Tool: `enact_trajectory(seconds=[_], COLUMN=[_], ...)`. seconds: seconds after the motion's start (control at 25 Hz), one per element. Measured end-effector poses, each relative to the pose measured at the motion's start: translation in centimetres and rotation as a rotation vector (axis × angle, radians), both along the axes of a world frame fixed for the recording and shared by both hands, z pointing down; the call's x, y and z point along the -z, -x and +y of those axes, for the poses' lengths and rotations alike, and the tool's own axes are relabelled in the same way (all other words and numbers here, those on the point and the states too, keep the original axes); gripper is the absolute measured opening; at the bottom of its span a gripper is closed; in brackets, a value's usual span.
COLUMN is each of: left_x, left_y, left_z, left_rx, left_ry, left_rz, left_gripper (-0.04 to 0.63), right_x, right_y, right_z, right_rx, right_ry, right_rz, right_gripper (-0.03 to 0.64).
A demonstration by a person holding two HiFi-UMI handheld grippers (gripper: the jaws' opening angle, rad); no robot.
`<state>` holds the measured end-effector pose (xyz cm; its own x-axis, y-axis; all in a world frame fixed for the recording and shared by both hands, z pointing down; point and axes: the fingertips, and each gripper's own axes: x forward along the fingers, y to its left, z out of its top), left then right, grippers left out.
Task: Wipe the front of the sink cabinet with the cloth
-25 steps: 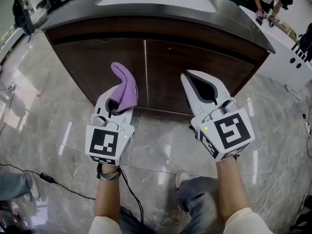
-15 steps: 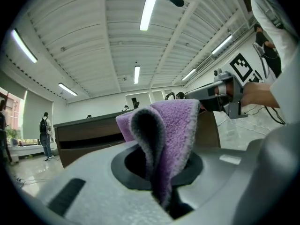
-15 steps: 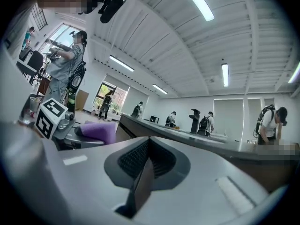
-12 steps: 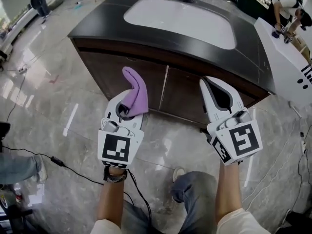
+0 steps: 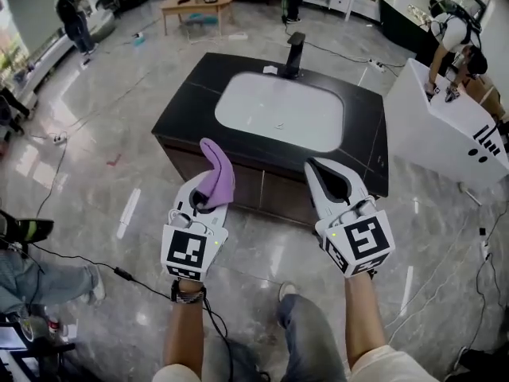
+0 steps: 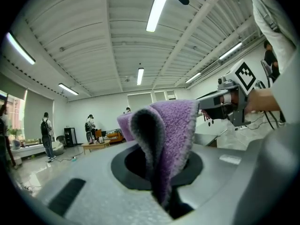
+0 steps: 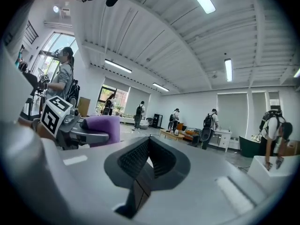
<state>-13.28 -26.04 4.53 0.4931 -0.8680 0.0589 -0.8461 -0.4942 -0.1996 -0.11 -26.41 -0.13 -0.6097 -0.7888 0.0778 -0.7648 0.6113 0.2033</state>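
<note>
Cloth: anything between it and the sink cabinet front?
Nothing visible. The left claw holds the cloth up in front of the cabinet front, with only air above the floor between them.

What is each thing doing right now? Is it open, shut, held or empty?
Left gripper: shut on the cloth.
Cloth: held, sticking up, not touching the cabinet.
Right gripper: shut, nothing in its jaws.
Cabinet doors: shut.
Sink: empty.
</note>
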Motion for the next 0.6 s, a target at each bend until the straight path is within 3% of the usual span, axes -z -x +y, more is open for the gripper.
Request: enact_trajectory(seconds=[0.2, 0.6], left_x=[7.8, 21.9], left_y=[0.0, -2.2], left_z=[2.4, 3.3], left_rx=[0.027, 0.077], left_ry=[0.023, 0.014], left_rz=[0.019, 0.007], left_gripper=[0.049, 0.049], right_x=[7.3, 20.7], right_y=[-0.3, -3.3], right_z=[2.5, 2.3], right_rx=[0.016, 0.053], right_ry=[0.035, 0.024], right_rz=[0.005, 0.004], right_gripper=[0.006, 0.006])
